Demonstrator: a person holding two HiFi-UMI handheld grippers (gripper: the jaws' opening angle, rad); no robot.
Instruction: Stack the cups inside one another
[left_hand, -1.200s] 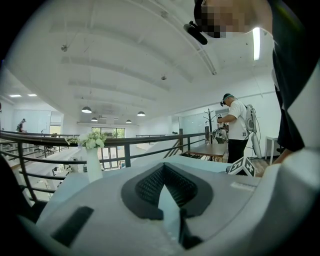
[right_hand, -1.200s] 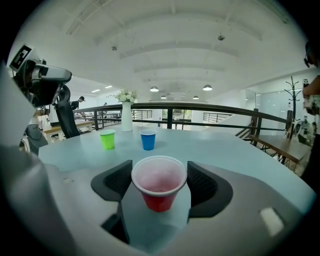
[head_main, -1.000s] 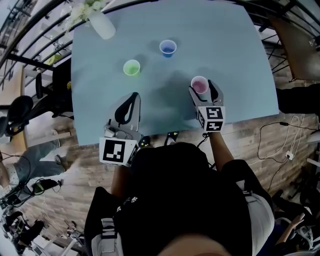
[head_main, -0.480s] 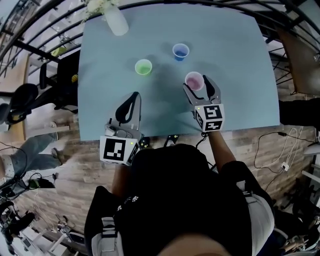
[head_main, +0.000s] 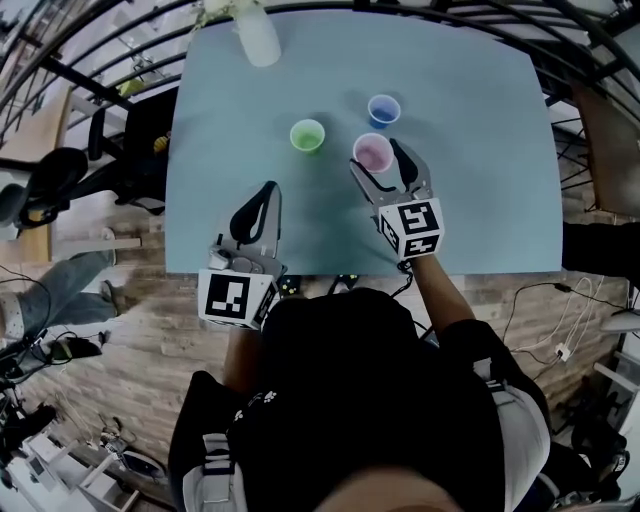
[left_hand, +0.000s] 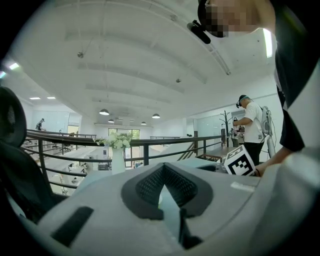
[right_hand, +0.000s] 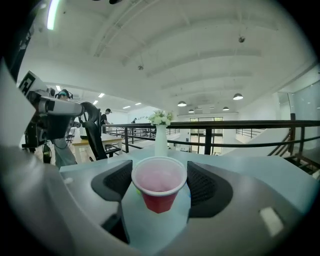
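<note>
The red cup (head_main: 373, 153) is gripped by the right gripper's (head_main: 377, 160) jaws, upper centre, beside the blue cup (head_main: 384, 109); it should be lowered upright, centred. The left gripper's (head_main: 266, 192) jaws are closed, empty

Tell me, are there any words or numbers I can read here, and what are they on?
No words or numbers can be read.
Left cube and right cube: black-and-white square patterns, not letters.
Red cup, green cup, blue cup: plain.
White print on the person's dark top: too small to read.
</note>
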